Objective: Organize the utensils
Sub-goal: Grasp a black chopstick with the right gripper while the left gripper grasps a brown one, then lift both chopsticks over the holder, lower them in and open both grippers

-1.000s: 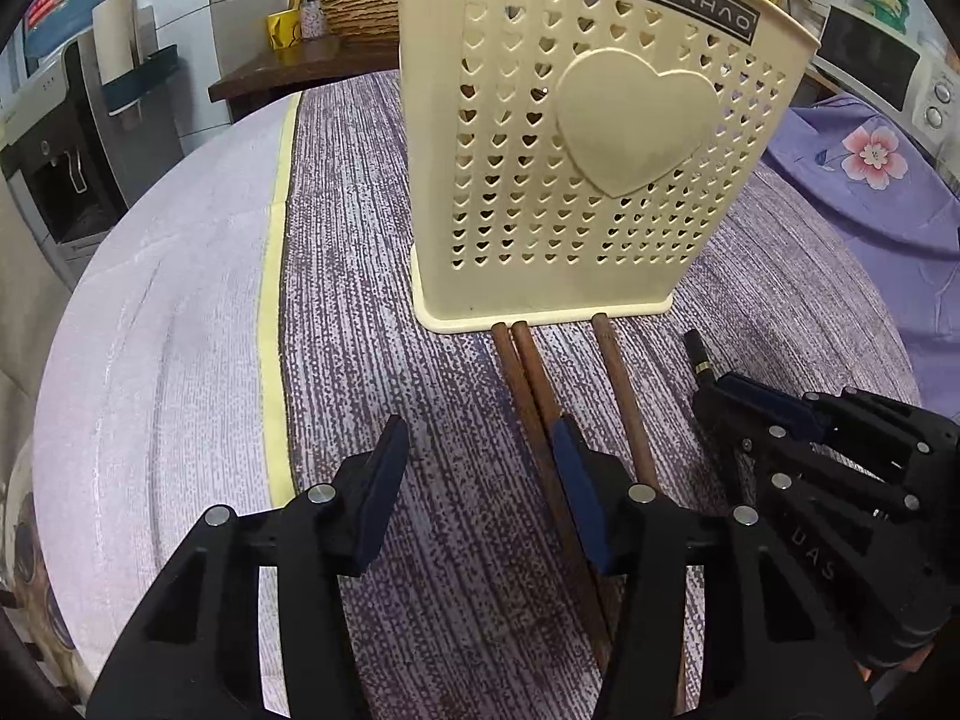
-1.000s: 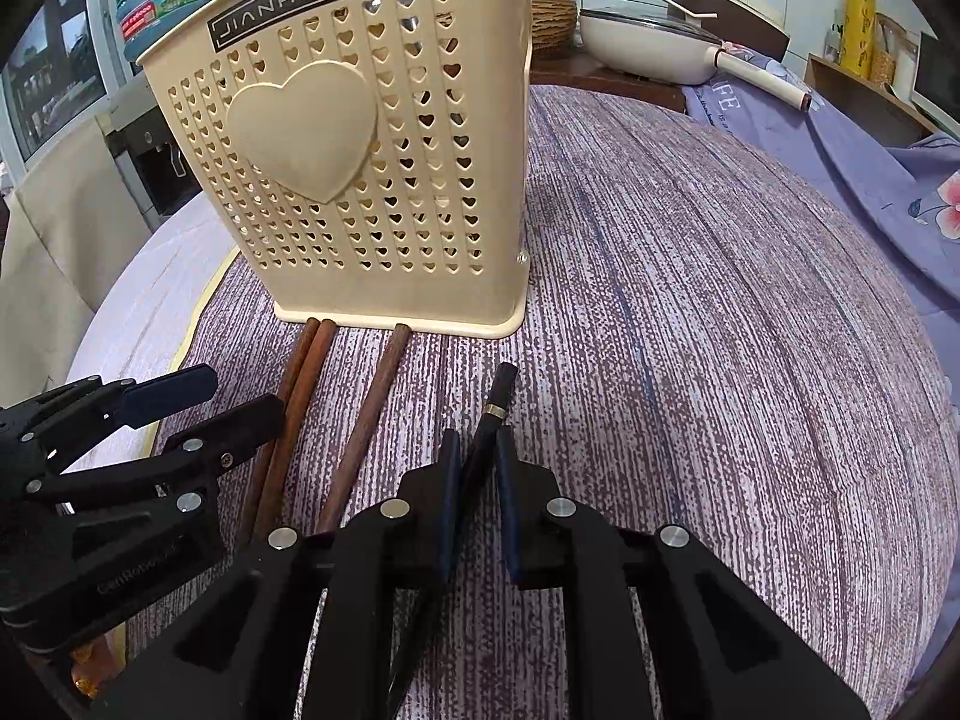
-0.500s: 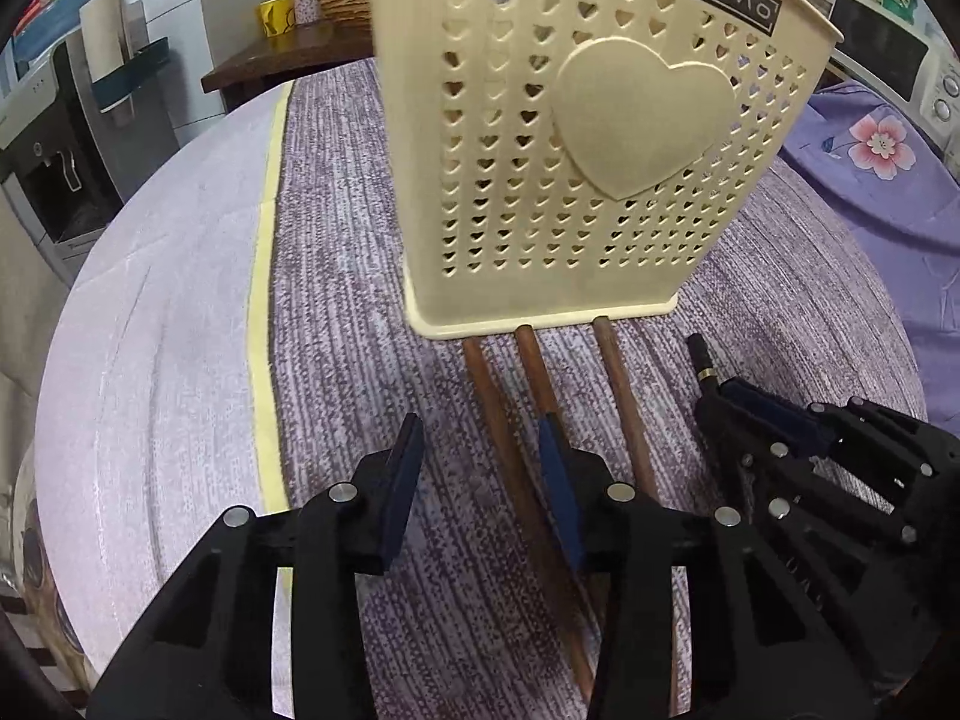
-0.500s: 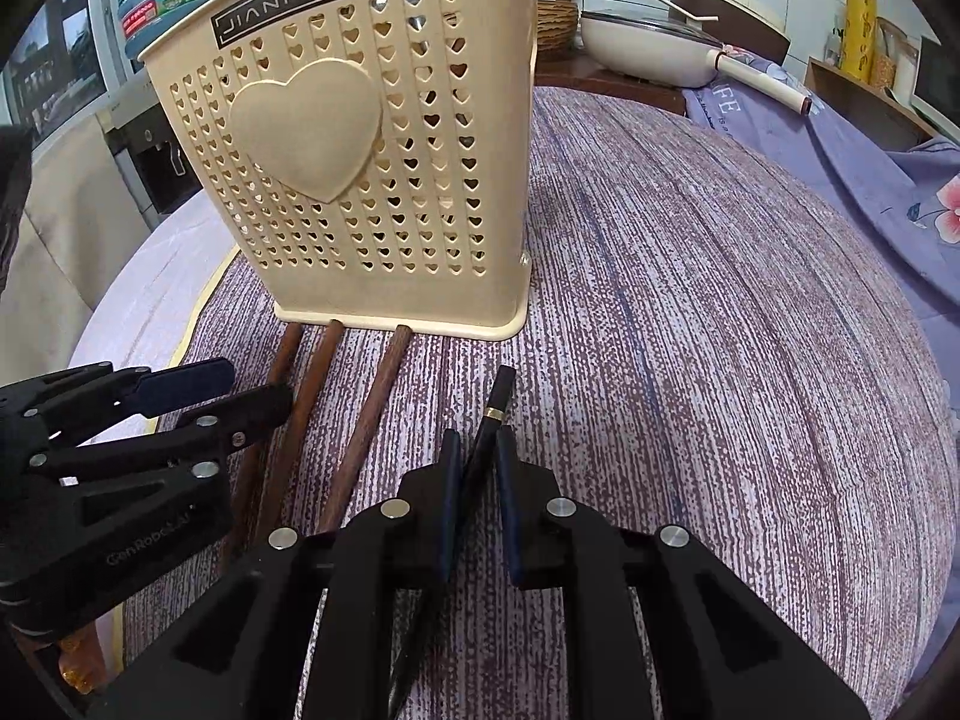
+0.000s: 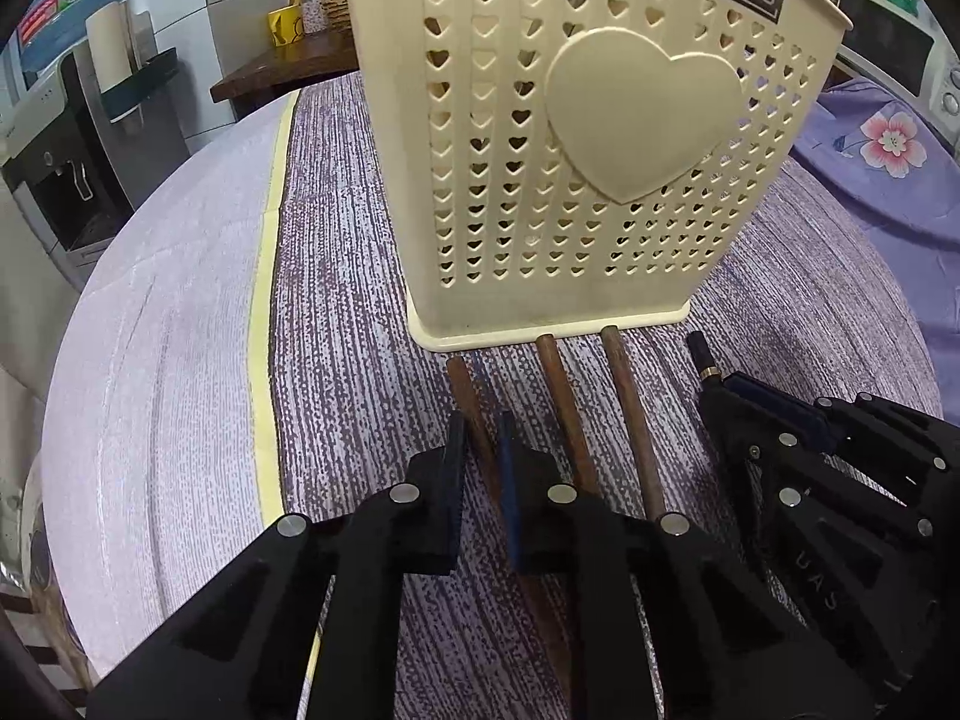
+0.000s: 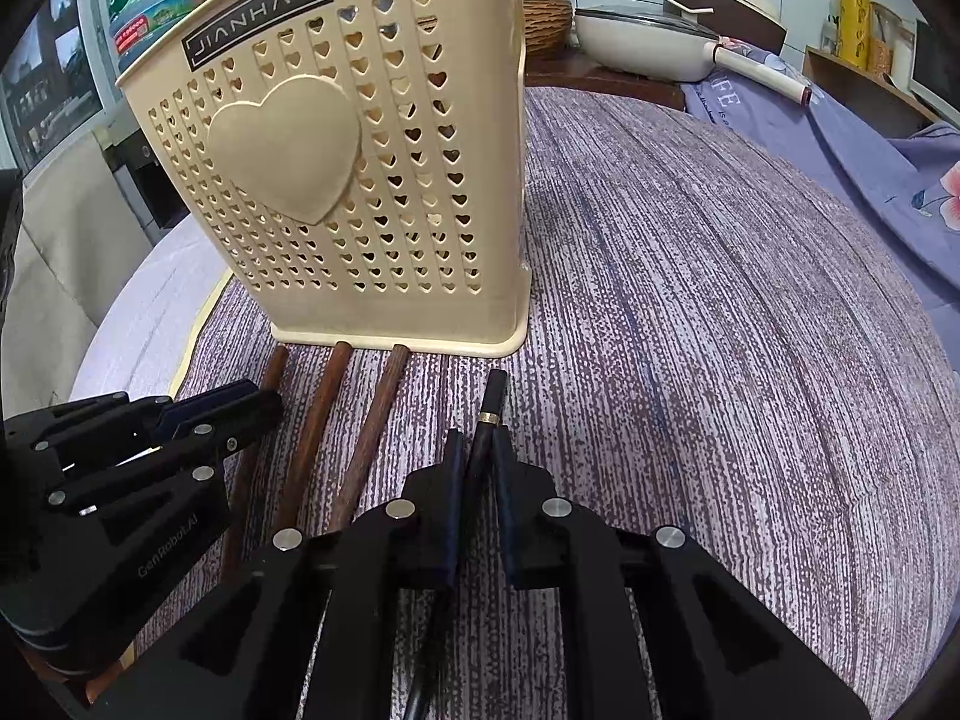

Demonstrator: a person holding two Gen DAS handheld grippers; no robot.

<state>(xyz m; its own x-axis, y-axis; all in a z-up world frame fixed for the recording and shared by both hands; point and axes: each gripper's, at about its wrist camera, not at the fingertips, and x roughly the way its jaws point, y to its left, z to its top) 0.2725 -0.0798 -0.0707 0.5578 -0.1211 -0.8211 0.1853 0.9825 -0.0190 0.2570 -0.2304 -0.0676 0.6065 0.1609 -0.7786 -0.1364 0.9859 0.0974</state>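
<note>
A cream perforated utensil holder (image 5: 576, 168) with a heart on its side stands on the purple striped cloth; it also shows in the right wrist view (image 6: 360, 180). Three brown wooden chopsticks lie in front of it. My left gripper (image 5: 480, 438) is shut on the leftmost brown chopstick (image 5: 465, 390), which lies on the cloth. My right gripper (image 6: 480, 450) is shut on a black chopstick (image 6: 493, 396) with a gold band, also low on the cloth. The other two brown chopsticks (image 5: 624, 396) lie between the grippers.
A yellow-edged pale cloth (image 5: 180, 360) covers the table's left part. A floral purple cloth (image 5: 870, 168) lies at the right. A white pan (image 6: 648, 42) sits on a wooden counter behind. A water dispenser (image 5: 66, 138) stands to the left.
My left gripper has moved forward and closed from wide open onto the leftmost brown chopstick, which shifted away from its neighbour. The right gripper has stayed shut on the black chopstick.
</note>
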